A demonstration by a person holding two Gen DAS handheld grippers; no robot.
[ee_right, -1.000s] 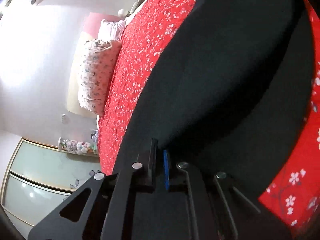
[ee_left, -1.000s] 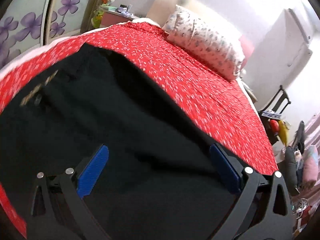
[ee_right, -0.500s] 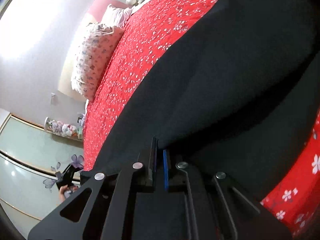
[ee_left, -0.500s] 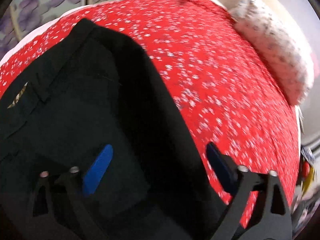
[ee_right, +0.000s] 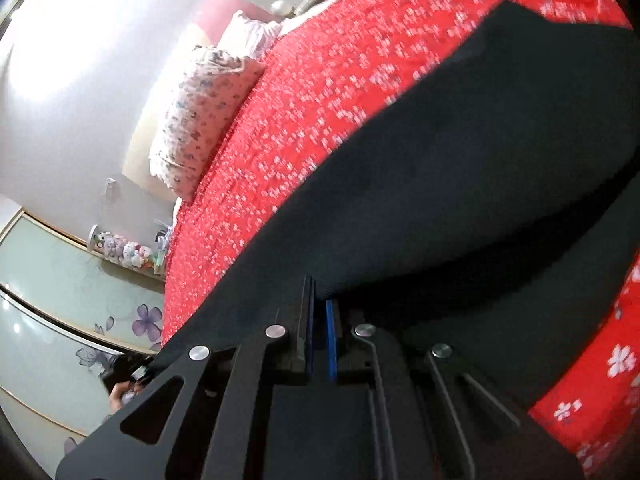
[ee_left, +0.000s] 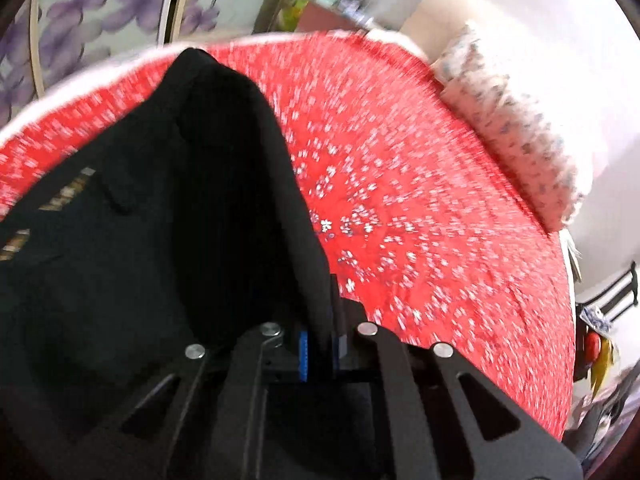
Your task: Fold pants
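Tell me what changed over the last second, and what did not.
The left claw, wide open a second ago, has shut on a raised edge of the pants. The right claw stays shut on the pants and has lifted its edge a little. The pants still lie on the red bedspread.

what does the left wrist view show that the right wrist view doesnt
Only the left wrist view: the left tongs shut on a raised edge of the black pants, the gold marks near their waistband, and a dark chair past the bed.

Only the right wrist view: the right tongs shut on the pants' fabric, and a row of plush toys on a shelf.

Both: the pants, the red floral bedspread, the patterned pillow, and the purple-flowered wardrobe doors.
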